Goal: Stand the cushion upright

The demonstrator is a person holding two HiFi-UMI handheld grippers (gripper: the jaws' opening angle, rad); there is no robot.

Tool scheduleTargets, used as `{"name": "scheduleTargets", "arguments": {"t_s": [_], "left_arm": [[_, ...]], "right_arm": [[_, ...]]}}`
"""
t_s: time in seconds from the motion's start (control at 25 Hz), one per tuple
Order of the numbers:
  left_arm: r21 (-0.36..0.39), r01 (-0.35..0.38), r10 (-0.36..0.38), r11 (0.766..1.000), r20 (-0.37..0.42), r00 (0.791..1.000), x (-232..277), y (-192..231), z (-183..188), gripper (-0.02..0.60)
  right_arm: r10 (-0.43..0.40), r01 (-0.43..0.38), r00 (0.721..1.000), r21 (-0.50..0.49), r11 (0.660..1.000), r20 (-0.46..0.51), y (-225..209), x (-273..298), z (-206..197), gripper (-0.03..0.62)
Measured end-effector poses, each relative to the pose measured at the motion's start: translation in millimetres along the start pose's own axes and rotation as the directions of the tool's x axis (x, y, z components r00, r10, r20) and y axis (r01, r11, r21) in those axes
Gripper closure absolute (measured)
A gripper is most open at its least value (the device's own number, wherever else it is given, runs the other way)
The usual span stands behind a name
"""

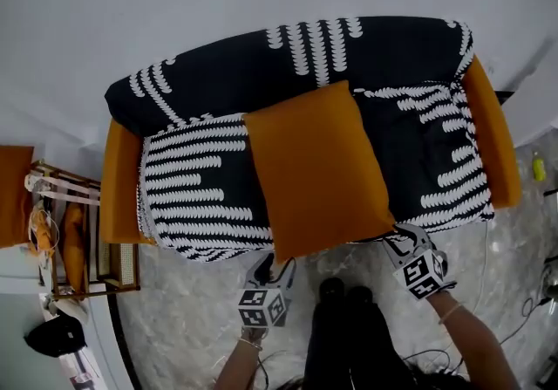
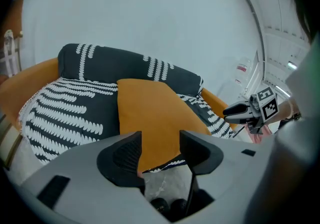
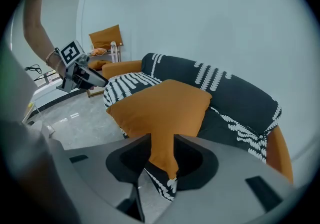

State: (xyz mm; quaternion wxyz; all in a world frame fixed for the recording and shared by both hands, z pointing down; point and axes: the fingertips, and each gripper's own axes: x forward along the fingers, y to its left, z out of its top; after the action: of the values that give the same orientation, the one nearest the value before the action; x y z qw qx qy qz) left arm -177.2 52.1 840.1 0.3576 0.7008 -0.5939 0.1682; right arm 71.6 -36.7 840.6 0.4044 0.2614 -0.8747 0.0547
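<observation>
An orange cushion (image 1: 318,170) lies flat on the seat of a black-and-white patterned sofa (image 1: 218,74), its near edge hanging over the seat's front. My left gripper (image 1: 275,268) stands at the near-left corner. In the left gripper view that corner (image 2: 150,113) sits between the jaws of my open left gripper (image 2: 160,148), with a gap showing beside it. My right gripper (image 1: 397,242) is at the near-right corner. In the right gripper view the cushion's corner (image 3: 165,110) droops between the jaws of my right gripper (image 3: 162,155), which do not pinch it.
The sofa has orange arms (image 1: 118,179) and stands against a white wall. A wooden rack (image 1: 78,240) with orange things stands left of it. Cables (image 1: 532,292) lie on the marble floor at the right. The person's shoes (image 1: 344,290) are just before the sofa.
</observation>
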Motion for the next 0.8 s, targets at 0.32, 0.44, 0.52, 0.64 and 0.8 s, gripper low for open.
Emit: {"name": "scheduleTargets", "arguments": {"t_s": [0.32,0.44,0.52,0.64,0.8], "left_arm": [[-0.018,-0.039,0.037,0.999,-0.084,0.996,31.3,24.7,-43.9,0.319],[-0.009,-0.057,0.055,0.998,-0.121,0.991,43.6,36.1,-59.1,0.314],[-0.014,-0.070,0.067,0.997,-0.143,0.987,50.8,43.6,-67.9,0.314],[-0.019,-0.086,0.081,0.996,-0.175,0.981,59.4,53.8,-81.4,0.314],[-0.004,-0.088,0.085,0.996,-0.230,0.970,73.6,63.0,-103.7,0.313]], "right_arm": [[0.005,-0.004,0.996,0.017,1.000,-0.092,0.5,34.5,-44.6,0.432],[-0.003,0.007,0.993,0.033,0.999,-0.122,-4.0,46.4,-58.8,0.428],[-0.005,0.010,0.990,0.034,0.999,-0.140,-6.6,54.0,-67.1,0.424],[0.000,0.006,0.985,0.034,0.999,-0.173,-7.6,66.2,-80.5,0.419],[-0.003,0.012,0.978,0.042,0.999,-0.211,-11.3,81.2,-97.3,0.418]]}}
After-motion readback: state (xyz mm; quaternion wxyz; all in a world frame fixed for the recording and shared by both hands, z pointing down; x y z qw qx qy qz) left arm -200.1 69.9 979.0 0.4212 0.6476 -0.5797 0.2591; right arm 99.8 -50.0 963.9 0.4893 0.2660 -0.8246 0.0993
